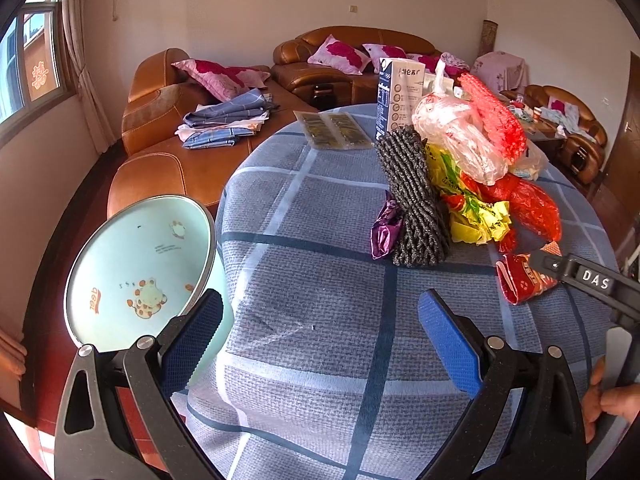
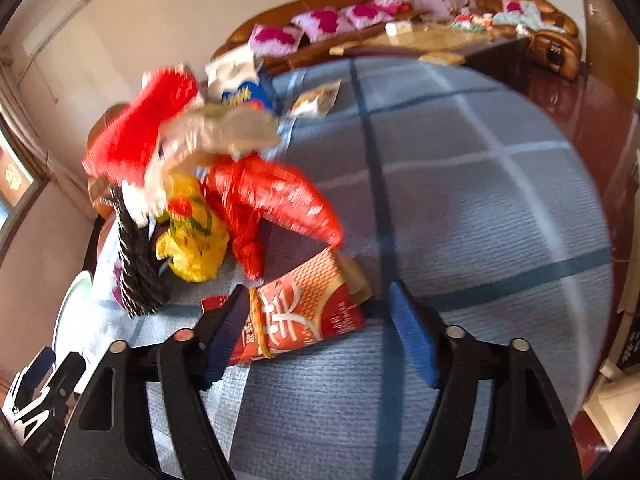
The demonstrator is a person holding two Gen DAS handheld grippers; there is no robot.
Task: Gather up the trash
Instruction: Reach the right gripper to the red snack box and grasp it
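A heap of trash lies on the checked blue tablecloth (image 1: 320,280): a red plastic bag (image 1: 528,204), a yellow wrapper (image 1: 476,208), a clear bag (image 1: 460,136), a purple wrapper (image 1: 384,232) and a dark knitted cloth (image 1: 412,200). A red snack packet (image 2: 304,316) lies between my right gripper's (image 2: 320,332) open fingers; it also shows in the left wrist view (image 1: 520,280). My left gripper (image 1: 320,332) is open and empty above bare cloth, beside a pale green bin (image 1: 140,272) at the table's left edge.
A milk carton (image 1: 396,96) stands behind the heap, with flat packets (image 1: 336,130) to its left. Brown leather sofas with pink pillows and folded clothes line the far side. The right wrist view is blurred.
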